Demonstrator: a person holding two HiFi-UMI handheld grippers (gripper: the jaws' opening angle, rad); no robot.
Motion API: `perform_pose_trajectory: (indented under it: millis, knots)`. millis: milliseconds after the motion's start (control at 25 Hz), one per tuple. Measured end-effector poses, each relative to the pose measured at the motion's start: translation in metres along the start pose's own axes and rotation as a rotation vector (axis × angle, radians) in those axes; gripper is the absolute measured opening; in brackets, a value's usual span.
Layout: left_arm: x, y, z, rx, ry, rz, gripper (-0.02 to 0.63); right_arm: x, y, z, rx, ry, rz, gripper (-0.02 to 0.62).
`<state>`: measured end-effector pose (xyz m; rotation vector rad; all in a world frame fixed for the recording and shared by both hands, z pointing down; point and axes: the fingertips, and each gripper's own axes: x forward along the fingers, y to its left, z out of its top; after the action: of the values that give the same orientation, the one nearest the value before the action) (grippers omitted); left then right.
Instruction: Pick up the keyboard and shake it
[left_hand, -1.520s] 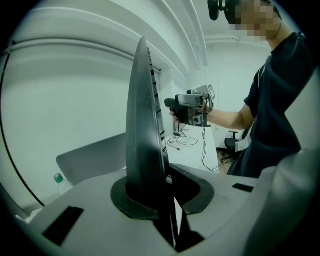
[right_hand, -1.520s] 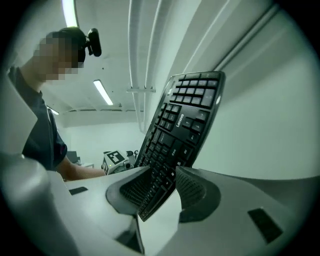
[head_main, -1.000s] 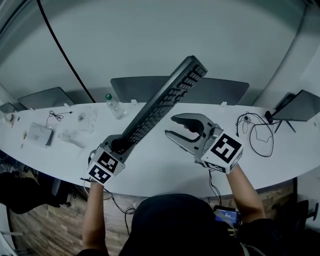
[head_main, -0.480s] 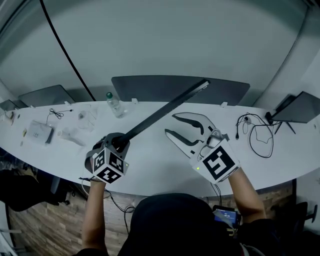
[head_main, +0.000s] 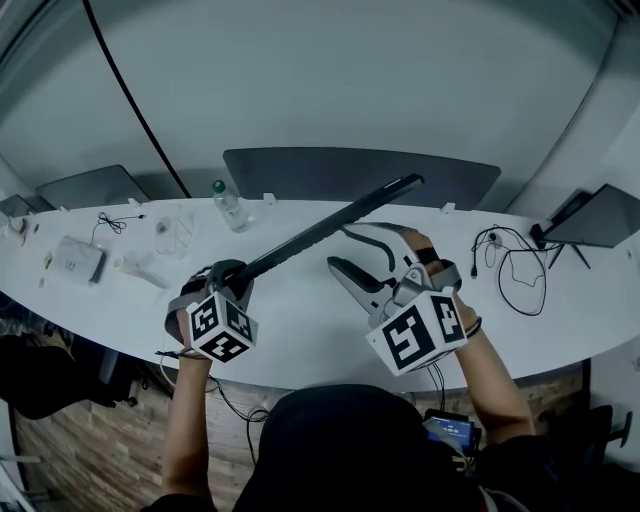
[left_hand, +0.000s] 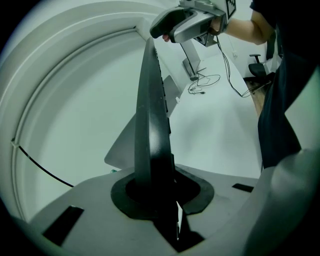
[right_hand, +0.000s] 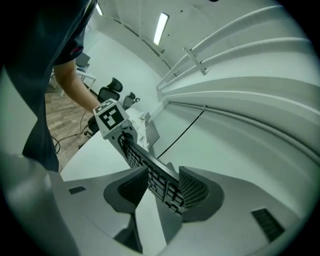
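Note:
The black keyboard (head_main: 320, 225) hangs in the air above the white desk (head_main: 300, 330), seen edge-on and slanting up to the right. My left gripper (head_main: 232, 280) is shut on its near end, and in the left gripper view the board (left_hand: 150, 110) rises straight out of the closed jaws (left_hand: 155, 195). My right gripper (head_main: 338, 250) is at the far end, its jaws opening. In the right gripper view the keyboard's end (right_hand: 145, 167) lies between the pads (right_hand: 192, 190). The left pad stands clearly off it, so the right gripper (right_hand: 160, 190) has no grip.
On the desk stand a water bottle (head_main: 227, 208), a white device (head_main: 78, 262) with small items at the left, and looped cables (head_main: 510, 265) at the right. A dark screen (head_main: 600, 215) sits far right, and a dark panel (head_main: 300, 170) runs along the back edge.
The keyboard has rolled from keys-up to edge-on and dropped to a flatter slant. The right gripper has swung nearer and its jaws have spread wider. The left gripper's hold is unchanged.

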<state>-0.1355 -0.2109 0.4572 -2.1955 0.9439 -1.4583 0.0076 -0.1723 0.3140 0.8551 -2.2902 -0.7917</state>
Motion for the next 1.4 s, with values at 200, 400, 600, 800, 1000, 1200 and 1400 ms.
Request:
perform_pose_trajectory:
  millis: [200,400,600,800,1000,1200,1400]
  knots:
    - [0.000,0.001,-0.006,0.057,0.044,0.025,0.094,0.014,0.012,-0.011,-0.153,0.095,0.017,0.199]
    - [-0.002,0.002,-0.008,0.122,0.079,0.055,0.094,0.027,0.024,-0.025,-0.292,0.183,0.020,0.209]
    - [-0.003,0.003,-0.007,0.186,0.105,0.077,0.094,0.037,0.036,-0.034,-0.364,0.241,0.044,0.212]
    - [-0.003,-0.002,0.001,0.228,0.112,0.078,0.094,0.042,0.044,-0.041,-0.394,0.283,0.073,0.212]
    - [-0.005,-0.004,0.006,0.274,0.120,0.099,0.094,0.049,0.056,-0.050,-0.410,0.326,0.114,0.212]
    - [-0.009,-0.007,0.010,0.314,0.135,0.106,0.095,0.055,0.066,-0.055,-0.415,0.357,0.145,0.212]
    - [-0.011,-0.010,0.016,0.353,0.143,0.114,0.095,0.059,0.073,-0.057,-0.427,0.372,0.167,0.212]
